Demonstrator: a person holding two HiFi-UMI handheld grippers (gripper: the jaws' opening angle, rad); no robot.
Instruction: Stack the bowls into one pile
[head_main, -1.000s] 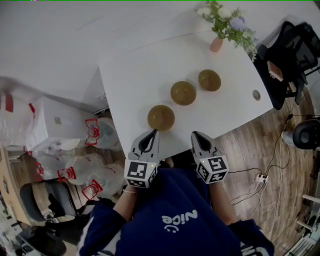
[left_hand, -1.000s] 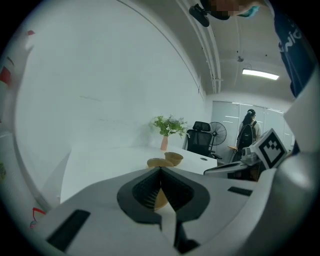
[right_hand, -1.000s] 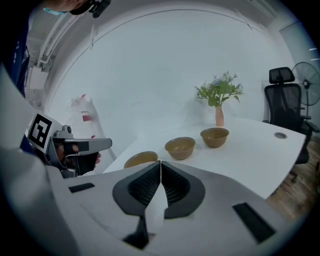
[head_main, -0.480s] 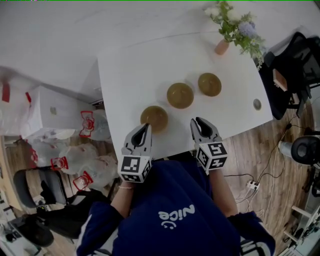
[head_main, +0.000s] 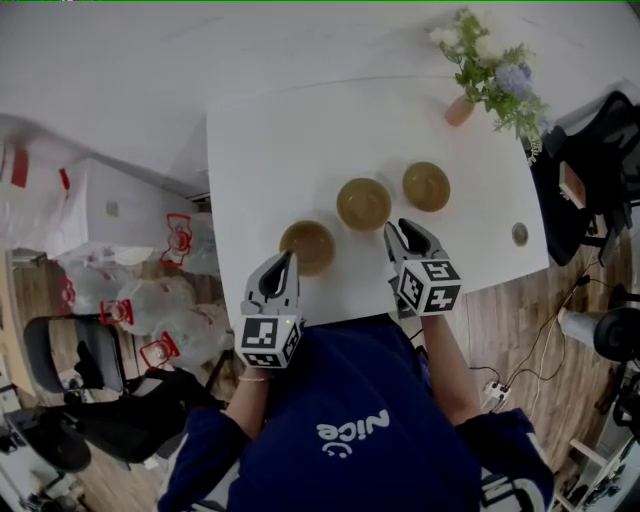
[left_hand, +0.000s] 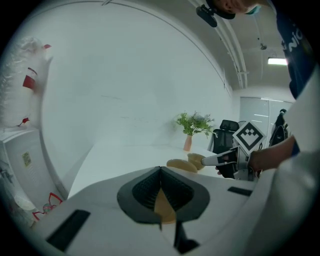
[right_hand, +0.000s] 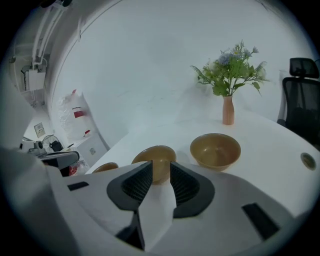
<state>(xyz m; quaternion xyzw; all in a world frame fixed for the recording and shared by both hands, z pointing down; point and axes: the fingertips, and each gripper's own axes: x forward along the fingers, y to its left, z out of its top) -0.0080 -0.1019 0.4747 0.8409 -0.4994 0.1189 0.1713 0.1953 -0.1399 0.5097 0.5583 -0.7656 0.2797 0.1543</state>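
Three tan bowls sit apart and unstacked in a slanting row on the white tabletop (head_main: 260, 140). The near bowl (head_main: 307, 247) is close to the near edge, the middle bowl (head_main: 363, 203) mid-tabletop, and the far bowl (head_main: 426, 186) toward the right edge. The left hand-held gripper (head_main: 284, 262), tips pressed together and holding nothing, is just beside the near bowl's rim. The right hand-held gripper (head_main: 404, 230), jaws slightly spread and empty, points at the middle bowl. A vase of flowers (head_main: 462, 108) stands at the far right corner.

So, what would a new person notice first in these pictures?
Three brown round bowls, left, middle and right, sit apart in a slanted row on the white table. A pink vase of flowers stands at its far right corner; the left tool and right tool are near the bowls.
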